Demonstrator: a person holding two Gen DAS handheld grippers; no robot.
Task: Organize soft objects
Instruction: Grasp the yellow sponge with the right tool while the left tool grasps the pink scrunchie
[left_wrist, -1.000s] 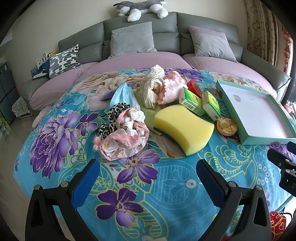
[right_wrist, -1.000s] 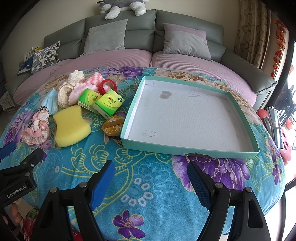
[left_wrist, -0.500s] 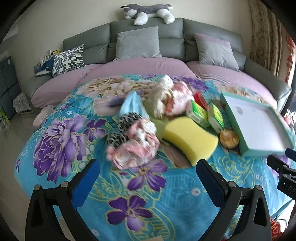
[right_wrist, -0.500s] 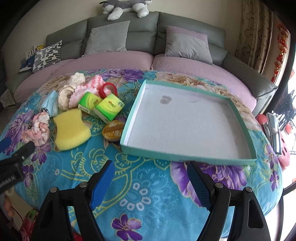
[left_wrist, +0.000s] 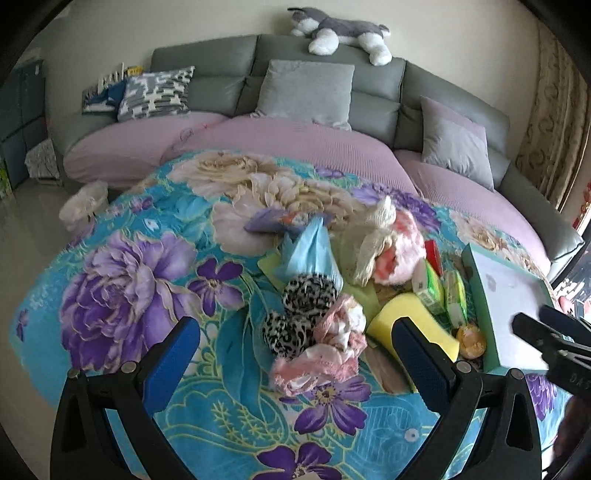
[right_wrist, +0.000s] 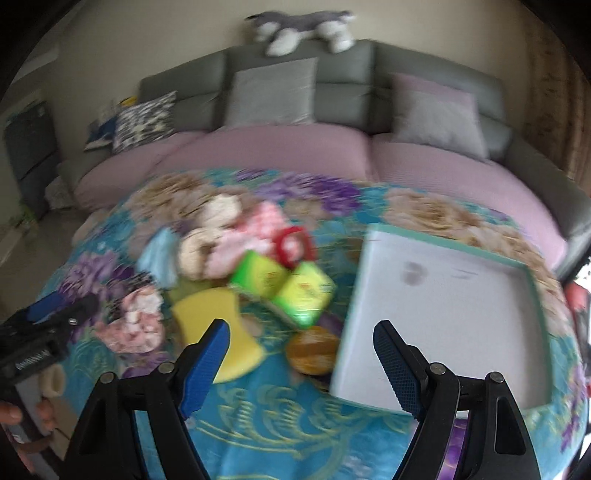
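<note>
Soft things lie heaped on the floral blanket: a pink-and-white cloth bundle (left_wrist: 325, 350), a leopard-print scrunchie (left_wrist: 299, 314), a light blue cloth (left_wrist: 310, 254), a cream and pink fluffy pile (left_wrist: 388, 247) and a yellow sponge (left_wrist: 413, 325). A teal tray (left_wrist: 480, 295) with a white floor stands to their right. My left gripper (left_wrist: 295, 354) hangs open above the blanket's near side, in front of the pink bundle. My right gripper (right_wrist: 301, 350) is open too, between the yellow sponge (right_wrist: 214, 328) and the teal tray (right_wrist: 535, 295). Neither holds anything.
Two green boxes (right_wrist: 284, 288), a red ring (right_wrist: 293, 245) and a round orange tin (right_wrist: 312, 349) lie between the sponge and the tray. A grey sofa (left_wrist: 332, 96) with pillows and a plush dog (left_wrist: 340, 33) stands behind. A hand (right_wrist: 22, 413) holds the left gripper.
Both grippers have drawn back and risen, and both views have swung left. The right view is now motion-blurred. Jaws on both stay wide apart.
</note>
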